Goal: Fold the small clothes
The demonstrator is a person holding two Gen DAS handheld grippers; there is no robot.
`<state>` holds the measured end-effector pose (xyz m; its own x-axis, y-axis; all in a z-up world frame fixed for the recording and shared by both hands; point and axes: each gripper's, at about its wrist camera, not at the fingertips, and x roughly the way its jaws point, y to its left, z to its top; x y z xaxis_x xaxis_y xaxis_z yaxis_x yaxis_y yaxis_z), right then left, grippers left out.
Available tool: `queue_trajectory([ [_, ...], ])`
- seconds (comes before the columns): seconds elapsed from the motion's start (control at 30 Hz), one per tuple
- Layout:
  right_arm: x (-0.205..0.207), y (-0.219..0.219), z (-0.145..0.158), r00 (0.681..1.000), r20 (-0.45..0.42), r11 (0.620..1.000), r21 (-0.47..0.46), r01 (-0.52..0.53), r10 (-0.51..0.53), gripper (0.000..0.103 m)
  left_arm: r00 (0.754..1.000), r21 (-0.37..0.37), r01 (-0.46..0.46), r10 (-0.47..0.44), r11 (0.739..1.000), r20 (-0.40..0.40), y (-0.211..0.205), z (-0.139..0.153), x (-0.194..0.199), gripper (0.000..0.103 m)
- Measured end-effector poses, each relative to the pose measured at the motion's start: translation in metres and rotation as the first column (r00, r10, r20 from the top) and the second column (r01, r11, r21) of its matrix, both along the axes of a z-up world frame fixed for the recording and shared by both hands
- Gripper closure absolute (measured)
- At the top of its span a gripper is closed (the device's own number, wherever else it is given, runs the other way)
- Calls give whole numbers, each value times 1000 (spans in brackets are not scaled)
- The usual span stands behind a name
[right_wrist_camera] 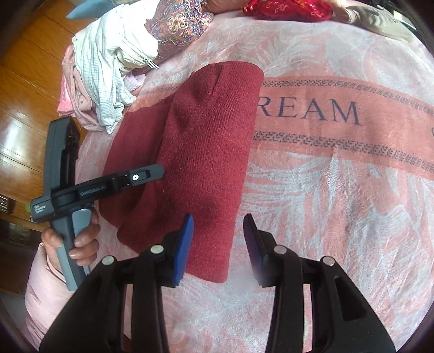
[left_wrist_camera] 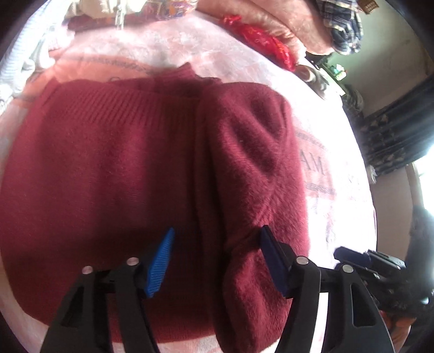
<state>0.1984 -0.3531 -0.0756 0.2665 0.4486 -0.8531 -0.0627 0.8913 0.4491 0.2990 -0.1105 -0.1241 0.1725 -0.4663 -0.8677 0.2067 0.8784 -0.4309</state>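
Note:
A dark red knitted sweater (left_wrist_camera: pixel 114 168) lies on a pink blanket (left_wrist_camera: pixel 325 152), its right side folded over into a thick band (left_wrist_camera: pixel 252 163). My left gripper (left_wrist_camera: pixel 217 230) hovers over the near end of that band, jaws open, blue pads (left_wrist_camera: pixel 160 260) on either side without pressing it. In the right wrist view the folded sweater (right_wrist_camera: pixel 206 152) runs away from me. My right gripper (right_wrist_camera: pixel 218 217) stands open above its near corner, not pinching it. A hand (right_wrist_camera: pixel 81 244) holds the left gripper's handle at the sweater's left edge.
A heap of white and pink clothes (right_wrist_camera: pixel 108 73) and a patterned cloth (right_wrist_camera: pixel 176 24) lie at the blanket's far left. A red shiny bag (right_wrist_camera: pixel 287 9) rests at the far edge. Wooden floor (right_wrist_camera: pixel 24 114) shows beyond the bed's left side. The blanket (right_wrist_camera: pixel 339 190) stretches right of the sweater.

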Motion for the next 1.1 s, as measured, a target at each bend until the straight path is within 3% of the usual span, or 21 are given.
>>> queue_trajectory([
  [0.3, 4, 0, -3, 1000, 1, 1000, 2, 4, -4, 64, 1000, -89, -15, 12, 996, -26, -8, -11, 16, 38],
  [0.4, 5, -3, -6, 1000, -10, 1000, 9, 14, -13, 64, 999, -123, -33, 27, 992, -47, -8, -13, 19, 58],
  [0.47, 5, -4, -6, 1000, -12, 1000, 11, 18, -18, 64, 999, -122, -35, 32, 992, -28, -8, -9, 16, 84],
  [0.77, 6, -6, -7, 999, -24, 999, 41, 26, -25, 64, 997, -143, -4, 15, 990, 76, 12, 33, -2, 88],
  [1.1, 8, 23, -16, 998, -49, 999, 26, -36, 38, 64, 988, -128, -27, 46, 991, 150, 112, 83, 8, 89],
])
